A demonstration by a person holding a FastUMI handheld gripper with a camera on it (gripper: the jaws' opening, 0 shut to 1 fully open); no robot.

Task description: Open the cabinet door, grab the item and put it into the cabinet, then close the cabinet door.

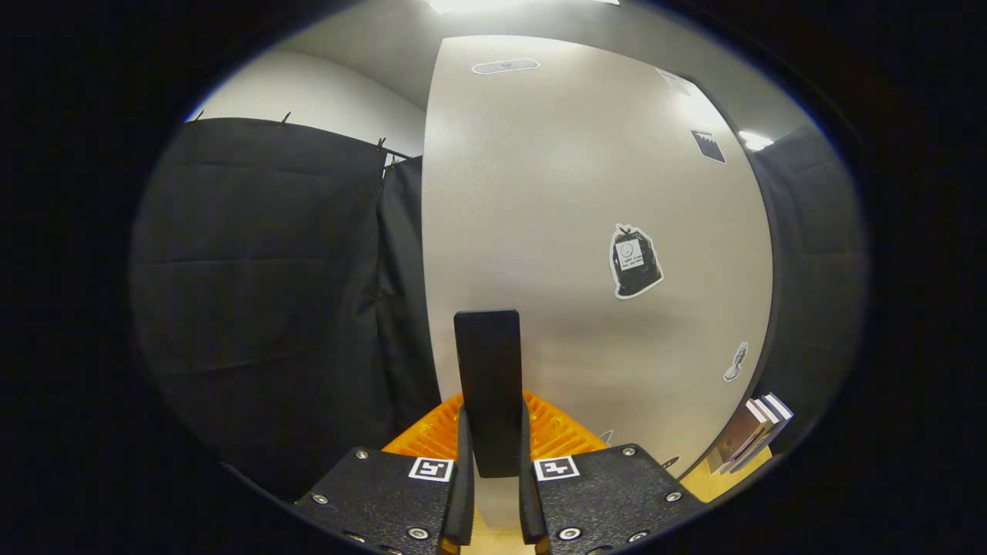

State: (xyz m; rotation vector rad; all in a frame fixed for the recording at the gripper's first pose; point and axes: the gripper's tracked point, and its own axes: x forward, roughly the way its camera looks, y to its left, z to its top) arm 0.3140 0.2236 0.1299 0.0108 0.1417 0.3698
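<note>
Claw (pixel 491 470) pinching one upright black slab (pixel 487 385); one pale cabinet door (pixel 570 231) beyond; several books (pixel 752 439) beside door.

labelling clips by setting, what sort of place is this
Likely a recording booth set up around a cabinet: black cloth clipped up as walls, a pale cabinet door with stickers, and books beside it. The gripper has its jaws closed on the door's dark handle.
</note>
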